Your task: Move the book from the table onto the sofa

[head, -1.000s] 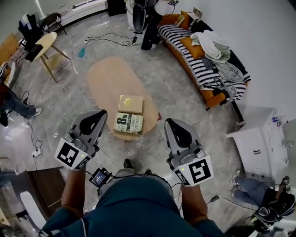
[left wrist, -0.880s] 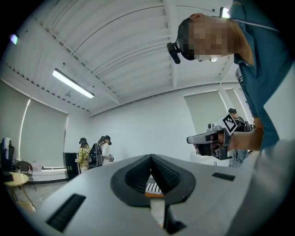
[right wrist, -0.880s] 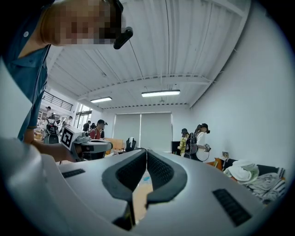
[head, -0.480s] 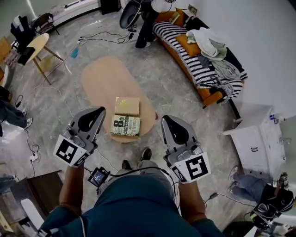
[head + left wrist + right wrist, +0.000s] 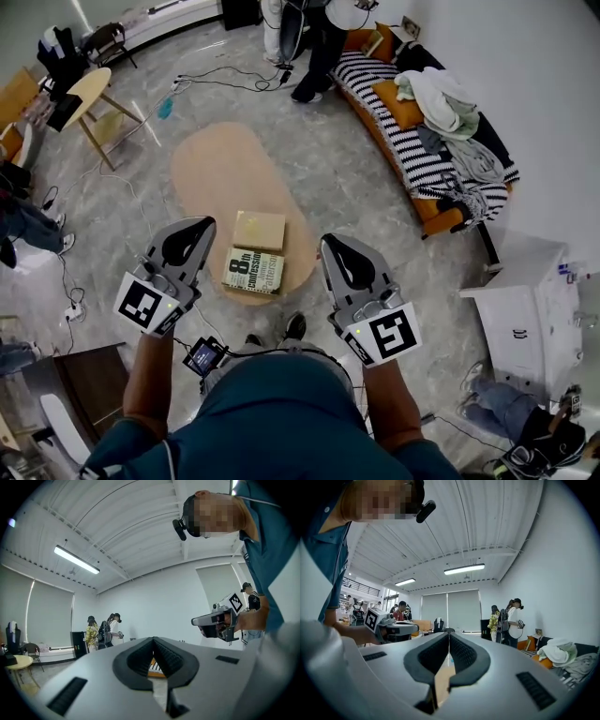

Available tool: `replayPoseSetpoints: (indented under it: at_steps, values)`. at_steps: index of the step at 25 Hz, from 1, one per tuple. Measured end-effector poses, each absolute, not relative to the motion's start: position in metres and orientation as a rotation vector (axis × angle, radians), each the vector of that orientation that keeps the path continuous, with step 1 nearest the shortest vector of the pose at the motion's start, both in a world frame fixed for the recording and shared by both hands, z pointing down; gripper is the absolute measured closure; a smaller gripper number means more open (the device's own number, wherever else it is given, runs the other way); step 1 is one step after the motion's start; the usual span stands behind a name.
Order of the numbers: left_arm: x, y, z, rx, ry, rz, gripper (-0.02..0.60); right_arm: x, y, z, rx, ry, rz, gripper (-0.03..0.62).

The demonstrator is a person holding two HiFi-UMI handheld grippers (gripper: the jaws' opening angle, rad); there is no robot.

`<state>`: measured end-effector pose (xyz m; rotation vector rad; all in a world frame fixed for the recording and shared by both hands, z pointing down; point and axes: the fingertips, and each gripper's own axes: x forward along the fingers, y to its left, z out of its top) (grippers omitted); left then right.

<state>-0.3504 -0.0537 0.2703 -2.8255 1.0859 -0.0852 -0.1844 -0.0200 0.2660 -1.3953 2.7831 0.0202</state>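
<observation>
Two books lie on the near end of the oval wooden table: a green-and-white one with a large "8" at the edge and a plain tan one just behind it. My left gripper is shut and empty, held level to the left of the books. To their right my right gripper is shut and empty too. Both are above the floor beside the table, apart from the books. The striped orange sofa stands at the far right, piled with clothes. In the gripper views each pair of jaws meets with nothing between.
A pile of clothes covers much of the sofa. A white cabinet stands at the right. A small round side table is far left. Cables run over the marble floor. People stand at the far end.
The view and both grippers have advanced toward the table; the books now lie between the two gripper tips. Both grippers stay shut.
</observation>
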Motion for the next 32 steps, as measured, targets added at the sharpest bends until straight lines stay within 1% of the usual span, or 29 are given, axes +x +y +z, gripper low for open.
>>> replayPoseSetpoints:
  at_steps: [5,8,18,26,32]
  values:
    - [-0.348,-0.075,0.29,-2.848,1.16,-0.175,0.577,-0.182,-0.05,0.276,-1.328,2.825,-0.016,0.579]
    - [-0.354,-0.091,0.293,-2.856,1.228,-0.151,0.577,-0.187,-0.065,0.286,-1.31,2.843,-0.058,0.579]
    - [-0.397,-0.156,0.345,-2.931,1.239,-0.213,0.577,-0.224,-0.125,0.326,-1.402,2.861,-0.168,0.579]
    - [-0.42,-0.203,0.406,-3.027,1.166,-0.283,0.577,-0.251,-0.173,0.389,-1.529,2.862,-0.304,0.579]
    - [-0.419,-0.228,0.459,-3.084,1.16,-0.408,0.577,-0.247,-0.201,0.441,-1.56,2.863,-0.434,0.577]
